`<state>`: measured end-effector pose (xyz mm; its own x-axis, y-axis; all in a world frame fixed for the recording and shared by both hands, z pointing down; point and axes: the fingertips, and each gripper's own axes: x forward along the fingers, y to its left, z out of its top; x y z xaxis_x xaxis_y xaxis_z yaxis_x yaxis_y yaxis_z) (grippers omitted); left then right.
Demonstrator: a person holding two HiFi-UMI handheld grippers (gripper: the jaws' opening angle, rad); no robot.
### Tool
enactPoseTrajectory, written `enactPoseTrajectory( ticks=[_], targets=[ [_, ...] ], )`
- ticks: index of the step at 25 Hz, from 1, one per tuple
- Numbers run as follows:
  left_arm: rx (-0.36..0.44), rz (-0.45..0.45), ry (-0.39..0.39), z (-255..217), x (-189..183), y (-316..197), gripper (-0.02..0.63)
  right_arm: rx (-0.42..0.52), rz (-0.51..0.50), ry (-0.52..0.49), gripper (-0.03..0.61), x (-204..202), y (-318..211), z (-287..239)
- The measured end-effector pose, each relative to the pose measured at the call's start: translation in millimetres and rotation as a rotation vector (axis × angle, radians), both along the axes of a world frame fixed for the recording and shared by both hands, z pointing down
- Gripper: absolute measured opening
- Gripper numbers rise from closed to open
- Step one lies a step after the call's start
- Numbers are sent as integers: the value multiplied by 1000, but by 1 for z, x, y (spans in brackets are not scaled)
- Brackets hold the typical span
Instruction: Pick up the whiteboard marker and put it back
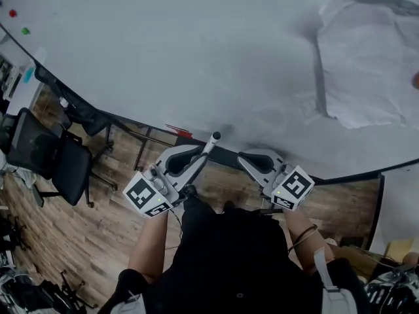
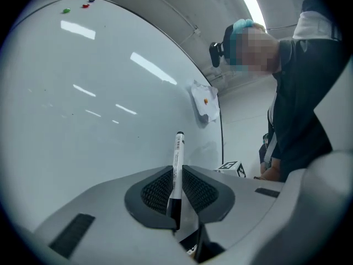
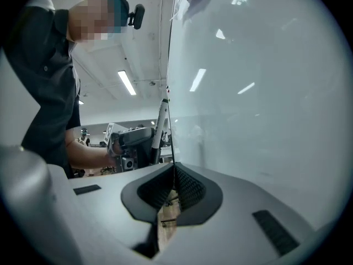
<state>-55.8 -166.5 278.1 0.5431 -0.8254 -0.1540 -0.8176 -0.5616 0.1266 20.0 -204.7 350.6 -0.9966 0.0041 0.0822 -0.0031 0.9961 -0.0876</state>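
White marker board (image 1: 196,44) fills the upper head view. Paper sheet (image 1: 366,64) is stuck at its right; a red magnet (image 1: 12,13) and a green magnet (image 1: 25,30) sit at far left.
- Both forearms reach forward side by side, and both tools point at the board's dark lower edge.
- Left tongs (image 1: 200,154) grip the whiteboard marker (image 1: 211,142), which sticks out past the tips towards the board.
- Right tongs (image 1: 243,157) are just beside them, apart.
- Wooden floor (image 1: 98,241) lies below, with a black chair (image 1: 52,156) well off to the left. Board face ahead of the tools is bare.

Left gripper view:
- Pads are clamped on the marker's lower barrel, dark end down between them.
- White barrel stands nearly upright and close to the board; whether it touches, I cannot tell.
- Wide blank board to the left, the paper further along, and the board's edge to the right.

Right gripper view:
- Tongs are closed with nothing between them, tips together.
- Board runs along the right.
- Left tool and marker show beyond, near the board's edge.
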Motion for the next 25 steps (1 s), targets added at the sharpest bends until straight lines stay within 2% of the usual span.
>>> enactPoseTrajectory(
  ticks=[6,19,25],
  targets=[
    [10,-5,13,2,-5,16,65,-35,-31,-27,20,-11,9,-4],
    [30,15,40,2,-7,15,64,-51,-4,-44,20,-7,5,-3],
    [15,16,49,8,-7,13,64,-52,6,-35,20,-2,3,0]
  ],
)
